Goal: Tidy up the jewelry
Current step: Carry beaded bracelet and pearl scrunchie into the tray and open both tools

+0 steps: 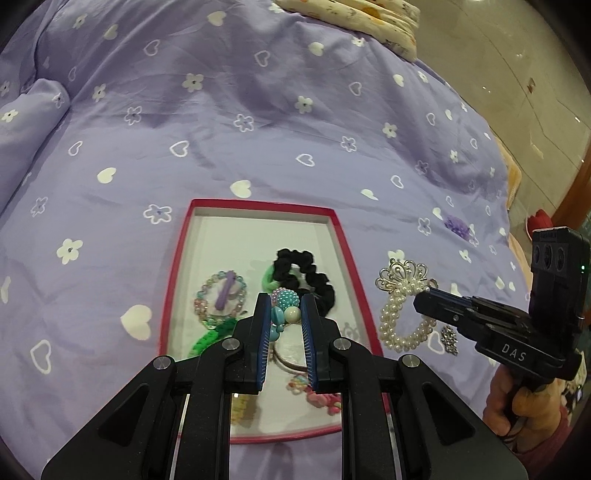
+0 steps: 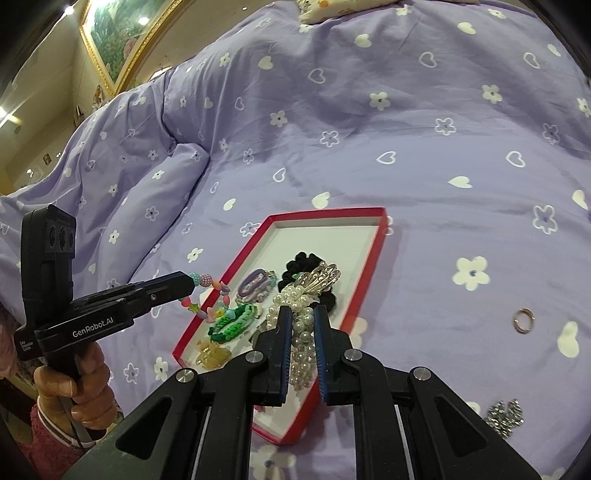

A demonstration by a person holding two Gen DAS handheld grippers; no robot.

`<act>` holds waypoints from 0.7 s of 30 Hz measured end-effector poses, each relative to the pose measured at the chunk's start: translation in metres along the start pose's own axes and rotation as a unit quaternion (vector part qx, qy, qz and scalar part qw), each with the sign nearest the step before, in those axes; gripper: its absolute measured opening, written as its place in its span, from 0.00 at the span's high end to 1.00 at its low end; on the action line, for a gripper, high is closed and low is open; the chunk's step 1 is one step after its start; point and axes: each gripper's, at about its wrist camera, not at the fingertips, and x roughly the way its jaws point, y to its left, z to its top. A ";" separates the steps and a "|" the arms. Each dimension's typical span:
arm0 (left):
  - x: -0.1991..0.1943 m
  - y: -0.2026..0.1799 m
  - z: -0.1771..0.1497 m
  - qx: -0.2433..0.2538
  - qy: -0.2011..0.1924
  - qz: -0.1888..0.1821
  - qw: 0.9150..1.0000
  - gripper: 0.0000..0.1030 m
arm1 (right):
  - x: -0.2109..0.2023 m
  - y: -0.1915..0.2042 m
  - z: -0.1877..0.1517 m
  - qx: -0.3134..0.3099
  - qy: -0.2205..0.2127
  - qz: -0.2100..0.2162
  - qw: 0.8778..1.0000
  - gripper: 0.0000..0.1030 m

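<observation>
A red-rimmed white tray (image 1: 176, 273) (image 2: 325, 218) lies on the purple bedspread. It holds a black scrunchie (image 1: 314, 280), a pastel bead ring (image 1: 219, 299), green bands and clips. My left gripper (image 1: 283, 301) is shut on a colourful bead bracelet (image 1: 284, 310) above the tray; in the right wrist view the bracelet (image 2: 210, 295) hangs from its tips. My right gripper (image 2: 302, 314) is shut on a pearl bracelet with a silver crown (image 2: 301, 332), held over the tray's near right edge. In the left wrist view it (image 1: 402, 306) hangs just right of the tray.
A gold ring (image 2: 523, 320) and a rhinestone piece (image 2: 504, 413) lie on the bedspread right of the tray. A purple flower clip (image 1: 456, 225) lies farther back. A folded patterned blanket (image 1: 354, 18) lies at the far edge, with floor beyond.
</observation>
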 end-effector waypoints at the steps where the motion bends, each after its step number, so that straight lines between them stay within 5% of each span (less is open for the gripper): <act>1: 0.000 0.002 0.000 -0.002 0.000 0.000 1.000 0.86 | 0.002 0.001 0.000 0.000 0.001 0.001 1.000 0.89; 21: 0.053 0.038 0.027 -0.049 0.015 -0.007 0.999 0.86 | 0.068 0.004 0.030 -0.004 0.014 0.015 1.000 0.89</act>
